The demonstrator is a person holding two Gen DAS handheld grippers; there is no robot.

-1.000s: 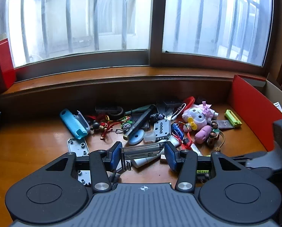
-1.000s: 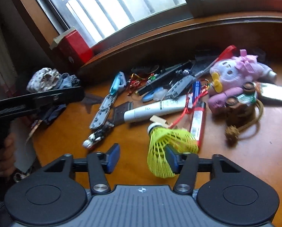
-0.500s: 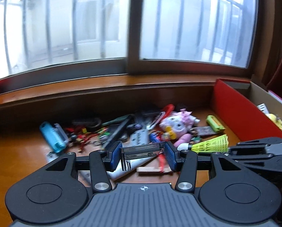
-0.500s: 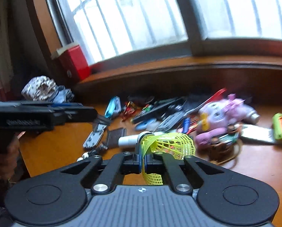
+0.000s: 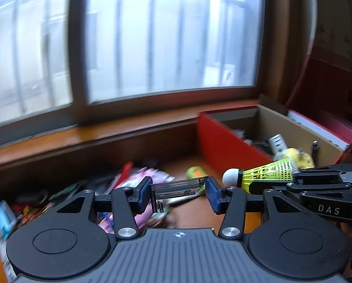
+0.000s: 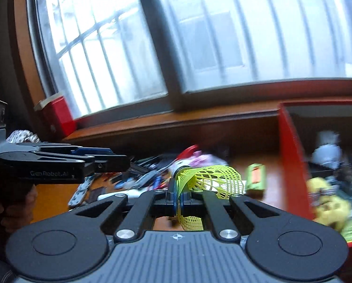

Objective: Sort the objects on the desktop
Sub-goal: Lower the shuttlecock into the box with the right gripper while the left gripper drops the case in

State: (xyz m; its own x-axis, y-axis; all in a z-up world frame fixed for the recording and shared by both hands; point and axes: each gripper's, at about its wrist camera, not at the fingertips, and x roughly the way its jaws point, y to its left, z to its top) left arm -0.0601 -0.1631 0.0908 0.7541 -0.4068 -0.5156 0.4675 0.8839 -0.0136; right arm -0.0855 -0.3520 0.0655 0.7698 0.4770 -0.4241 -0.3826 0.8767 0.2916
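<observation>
My left gripper (image 5: 178, 192) is shut on a clear plastic case (image 5: 177, 188), held crosswise above the desk. My right gripper (image 6: 179, 194) is shut on the skirt of a yellow shuttlecock (image 6: 209, 176), lifted off the desk; the shuttlecock also shows in the left wrist view (image 5: 263, 176) with its white cork pointing left, beside the red box (image 5: 225, 141). The right gripper (image 5: 322, 188) sits at the left view's right edge. The left gripper (image 6: 58, 160) shows at the left of the right wrist view. The pile of small objects (image 6: 152, 172) lies on the wooden desk.
The red cardboard box (image 6: 291, 155) at the right holds a yellow toy (image 5: 298, 158) and other items. A green case (image 6: 255, 176) lies near the box. A pink plush (image 5: 152, 176) lies in the pile. A window sill (image 5: 105, 132) runs behind. A red box (image 6: 60, 115) stands on the sill at left.
Both grippers have swung right toward the red box and risen. The right gripper closed on the shuttlecock and lifted it. The left gripper keeps the clear case.
</observation>
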